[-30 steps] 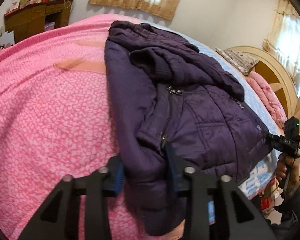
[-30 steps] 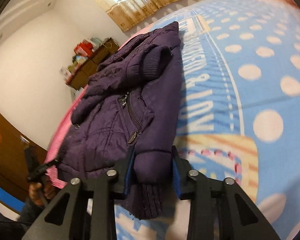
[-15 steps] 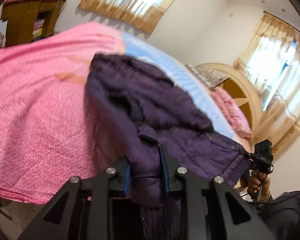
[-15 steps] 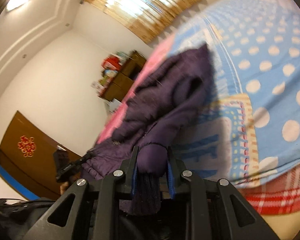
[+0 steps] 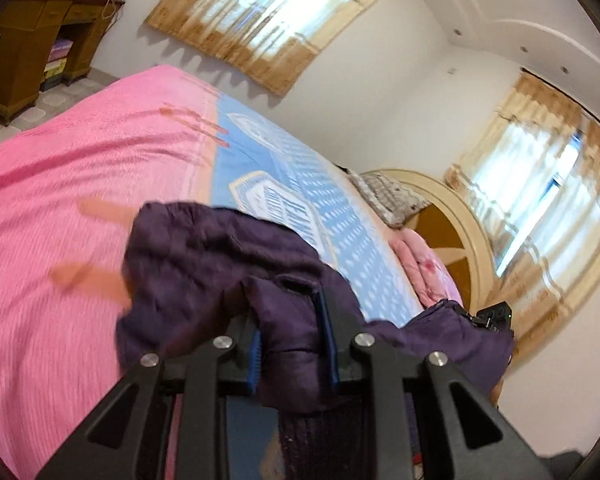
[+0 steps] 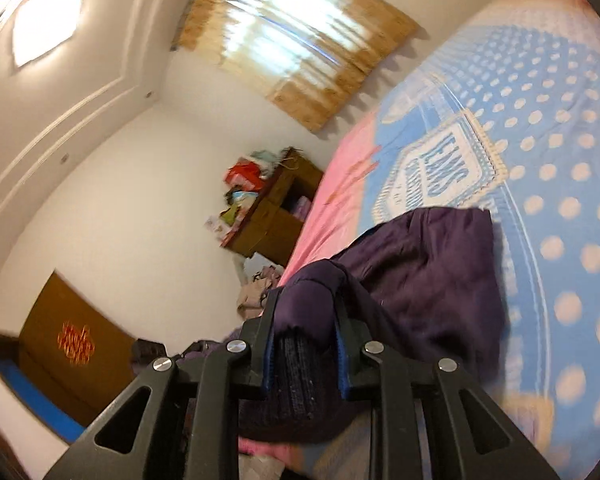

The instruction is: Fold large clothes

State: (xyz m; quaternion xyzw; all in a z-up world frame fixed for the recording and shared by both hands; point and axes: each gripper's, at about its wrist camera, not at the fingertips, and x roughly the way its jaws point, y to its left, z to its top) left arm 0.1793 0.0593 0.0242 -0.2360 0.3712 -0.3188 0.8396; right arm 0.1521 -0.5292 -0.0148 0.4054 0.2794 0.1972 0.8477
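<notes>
A dark purple padded jacket [image 5: 220,264] hangs bunched between my two grippers, lifted off the bed near its foot. My left gripper [image 5: 290,320] is shut on a fold of the jacket's hem, with a ribbed cuff hanging below the jaws. My right gripper [image 6: 306,320] is shut on the other bottom corner, with the ribbed knit edge [image 6: 296,376] between its fingers. The rest of the jacket [image 6: 432,280] trails forward onto the blue spotted cover. My right gripper also shows in the left wrist view [image 5: 488,316], still holding the cloth.
The bed has a pink blanket [image 5: 60,184] on one side and a blue spotted cover [image 6: 540,160] on the other. A wooden desk with clutter [image 6: 276,204] stands by the wall. A folded pink quilt [image 5: 424,264] and headboard [image 5: 460,216] lie at the far end.
Both grippers rose and pulled the jacket's bottom edge up and back. The jacket, lying flat a second ago, now hangs bunched and much of the bed is uncovered.
</notes>
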